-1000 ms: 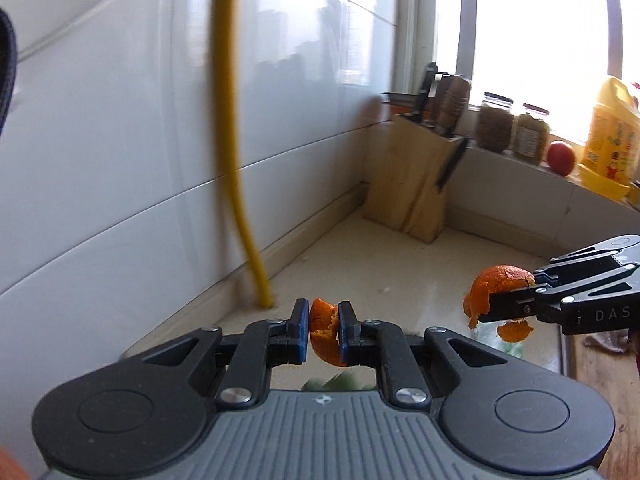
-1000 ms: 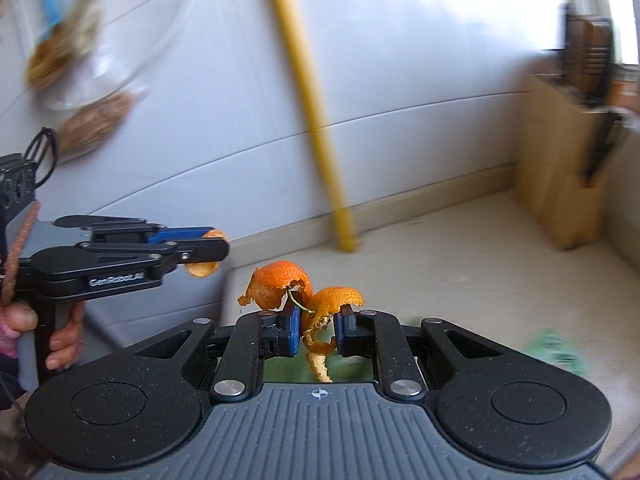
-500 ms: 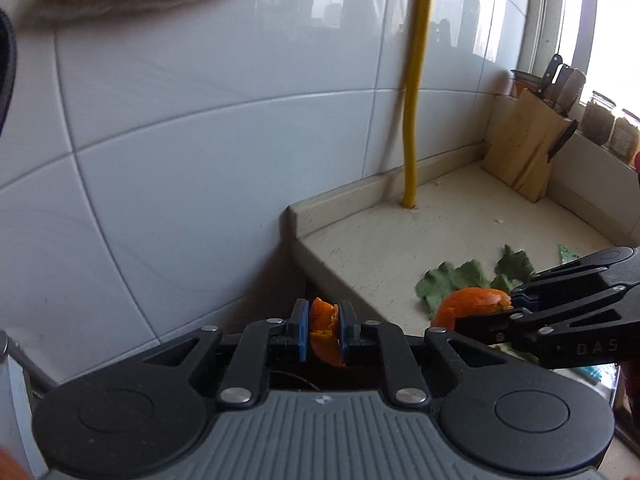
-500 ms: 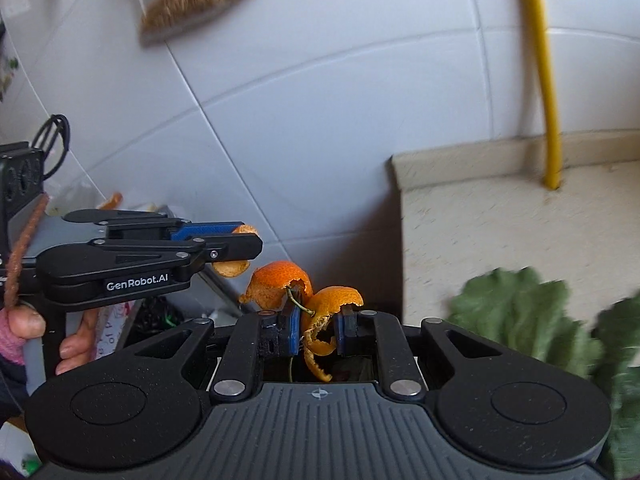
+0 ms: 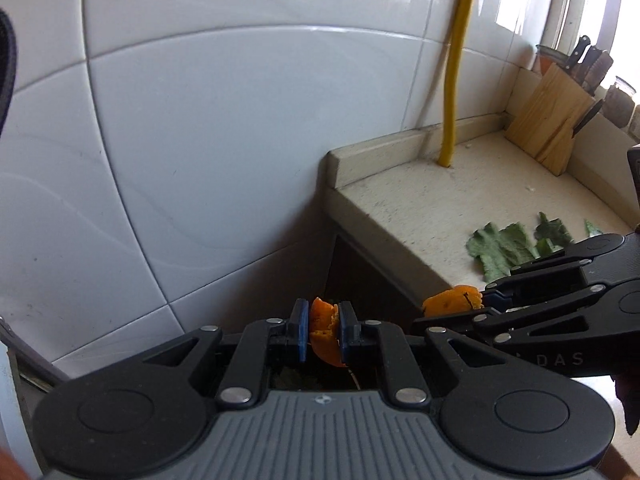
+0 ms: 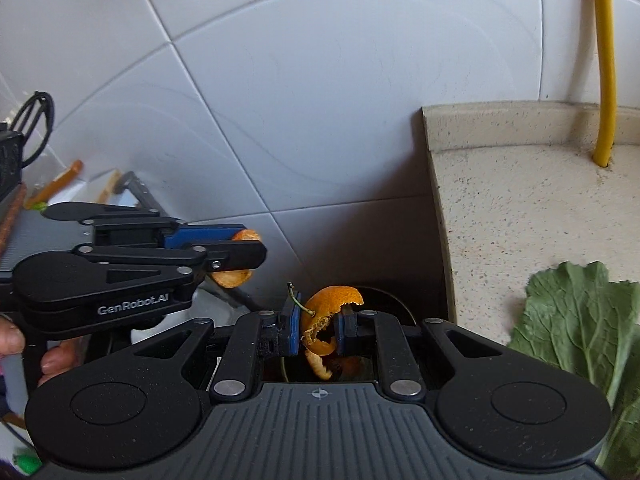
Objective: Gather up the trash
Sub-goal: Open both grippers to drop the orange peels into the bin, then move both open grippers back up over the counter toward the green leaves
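Both grippers off the end of the counter, held out over the dark gap beside it. Left gripper pinched tight on a small piece of orange peel; same piece visible from the right-wrist camera, poking out past the blue pad. Right gripper has a larger curl of peel sitting between its jaws, stem bit still attached; jaws look slightly slack around it, the left pad possibly clear of the peel, so I cannot tell whether it is gripped or being let go. Below the right gripper, a dark round opening, probably the bin, though mostly hidden. Judgement: peel carried to the drop point, not yet dropped. Left behind on the counter: green leaves, several pieces, lying flat near the front edge. Yellow pipe and knife block further back, not trash.
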